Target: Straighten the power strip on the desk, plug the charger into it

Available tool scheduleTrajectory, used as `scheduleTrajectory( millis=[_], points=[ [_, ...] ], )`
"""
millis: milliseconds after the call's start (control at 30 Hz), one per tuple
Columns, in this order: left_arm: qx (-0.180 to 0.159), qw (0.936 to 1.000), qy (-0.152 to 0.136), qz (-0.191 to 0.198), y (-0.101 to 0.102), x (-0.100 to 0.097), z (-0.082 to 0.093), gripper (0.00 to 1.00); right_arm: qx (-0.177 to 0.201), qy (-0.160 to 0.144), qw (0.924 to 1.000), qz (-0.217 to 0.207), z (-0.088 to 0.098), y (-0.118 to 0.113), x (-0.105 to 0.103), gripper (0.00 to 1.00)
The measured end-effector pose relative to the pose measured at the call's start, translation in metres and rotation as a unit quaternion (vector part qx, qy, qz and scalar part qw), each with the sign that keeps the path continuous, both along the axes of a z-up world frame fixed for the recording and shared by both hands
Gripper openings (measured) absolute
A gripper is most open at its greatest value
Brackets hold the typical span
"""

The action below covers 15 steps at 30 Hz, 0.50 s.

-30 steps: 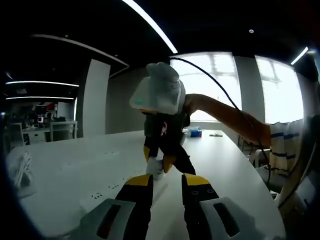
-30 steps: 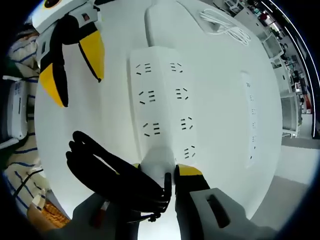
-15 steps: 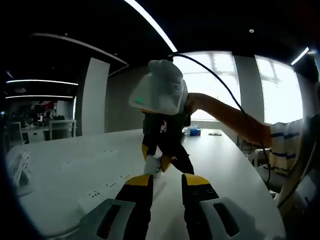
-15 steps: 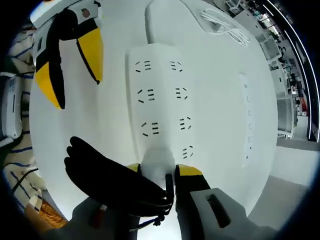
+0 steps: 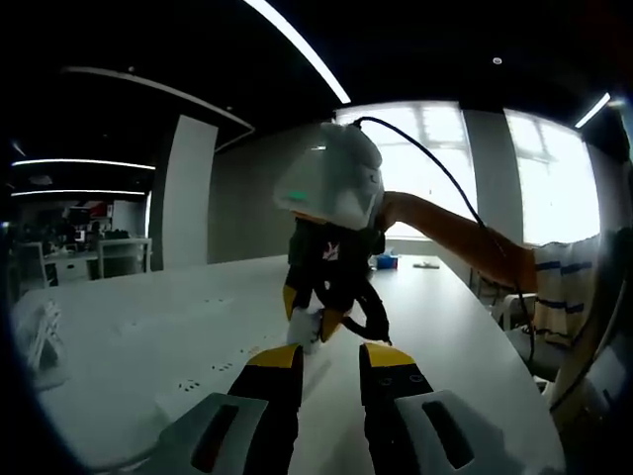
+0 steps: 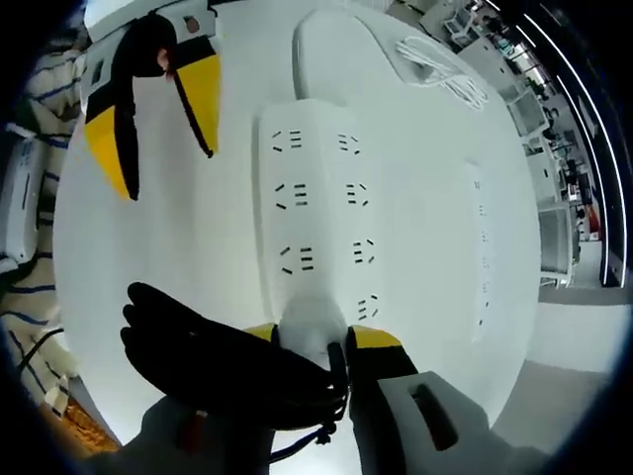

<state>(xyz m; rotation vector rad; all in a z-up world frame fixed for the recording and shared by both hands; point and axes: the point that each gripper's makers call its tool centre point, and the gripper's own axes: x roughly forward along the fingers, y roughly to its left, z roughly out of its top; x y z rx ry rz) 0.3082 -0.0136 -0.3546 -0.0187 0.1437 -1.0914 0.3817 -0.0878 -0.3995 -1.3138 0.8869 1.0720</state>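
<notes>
A wide white power strip [image 6: 318, 203] with two columns of sockets lies on the white desk [image 6: 435, 198]. My right gripper [image 6: 316, 336] is shut on a white charger [image 6: 315, 319] at the strip's near end. The charger's black cable [image 6: 213, 356] is bundled beside that jaw. In the left gripper view the right gripper [image 5: 309, 317] stands upright over the strip [image 5: 198, 381], pressing the charger [image 5: 305, 330] down onto it. My left gripper [image 5: 331, 358] is open and holds nothing. It hovers beside the strip, its yellow-tipped jaws [image 6: 168, 173] apart.
A second, narrow power strip [image 6: 482, 252] lies along the desk's far side. A coiled white cable [image 6: 440, 67] rests beyond the wide strip's flat white cord [image 6: 326, 49]. A person's arm and striped sleeve [image 5: 559, 282] reach in from the right. The desk edge runs near my right gripper.
The right gripper has tilted and shifted slightly over the strip's end, still gripping the charger. The left gripper stays open in nearly the same place.
</notes>
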Motion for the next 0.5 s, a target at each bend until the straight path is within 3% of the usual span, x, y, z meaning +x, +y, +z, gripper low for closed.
scheduleTrajectory(
  millis=[267,500],
  points=[
    [-0.002,1.0000,0.002,0.000,0.0002,0.0003,0.0010,0.23,0.040,-0.015,0.9991,0.004,0.0025,0.0014,0.0011,0.25],
    [-0.003,1.0000,0.002,0.000,0.0006,0.0008,0.0024,0.23,0.053,-0.020,0.9984,0.004,0.0055,0.0032,0.0047,0.25]
  ],
)
